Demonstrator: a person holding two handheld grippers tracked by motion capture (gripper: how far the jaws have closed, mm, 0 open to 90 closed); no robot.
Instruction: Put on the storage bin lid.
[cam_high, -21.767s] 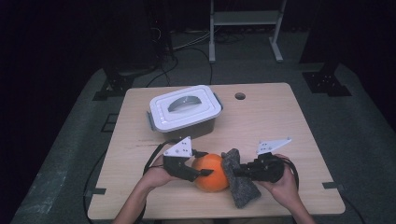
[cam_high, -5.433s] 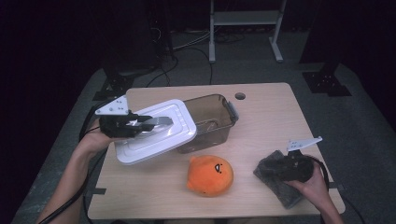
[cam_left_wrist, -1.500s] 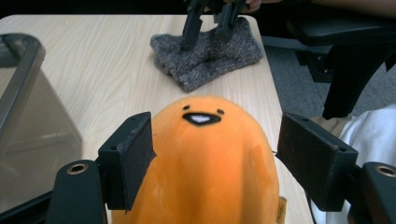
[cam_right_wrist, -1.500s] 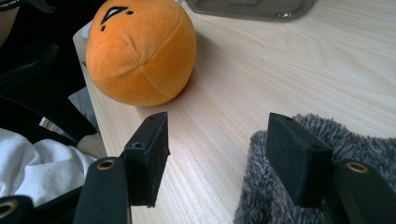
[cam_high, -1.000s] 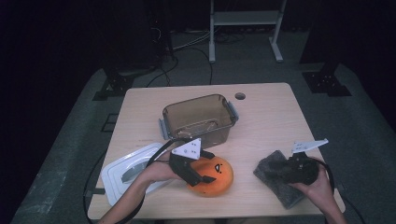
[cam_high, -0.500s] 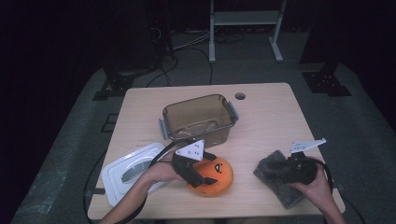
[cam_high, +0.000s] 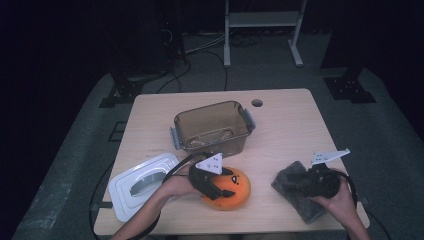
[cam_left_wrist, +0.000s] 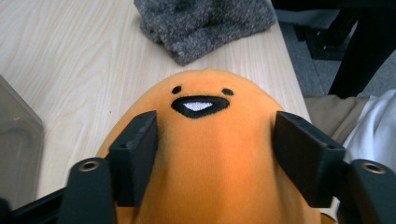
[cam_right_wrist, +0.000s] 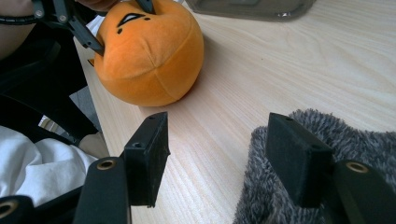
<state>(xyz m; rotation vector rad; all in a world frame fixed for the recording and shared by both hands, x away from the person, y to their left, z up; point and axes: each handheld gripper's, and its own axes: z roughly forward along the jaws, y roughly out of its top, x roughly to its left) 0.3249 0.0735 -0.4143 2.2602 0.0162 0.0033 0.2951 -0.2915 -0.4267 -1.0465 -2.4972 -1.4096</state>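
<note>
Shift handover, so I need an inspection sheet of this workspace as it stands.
Surface: light wooden table, round hole near the far edge.
Job's things: orange plush toy on the table; empty brown tub behind it.
Clutter: white lid at the near left; grey fuzzy cloth at the near right.
Grippers: left claw jaws have been closing around the toy, pressing its sides; right claw open at the cloth's edge.
Cables: one trails from each claw; more on the floor behind.
Surroundings: dark room, grey floor mat, white frame legs.
</note>
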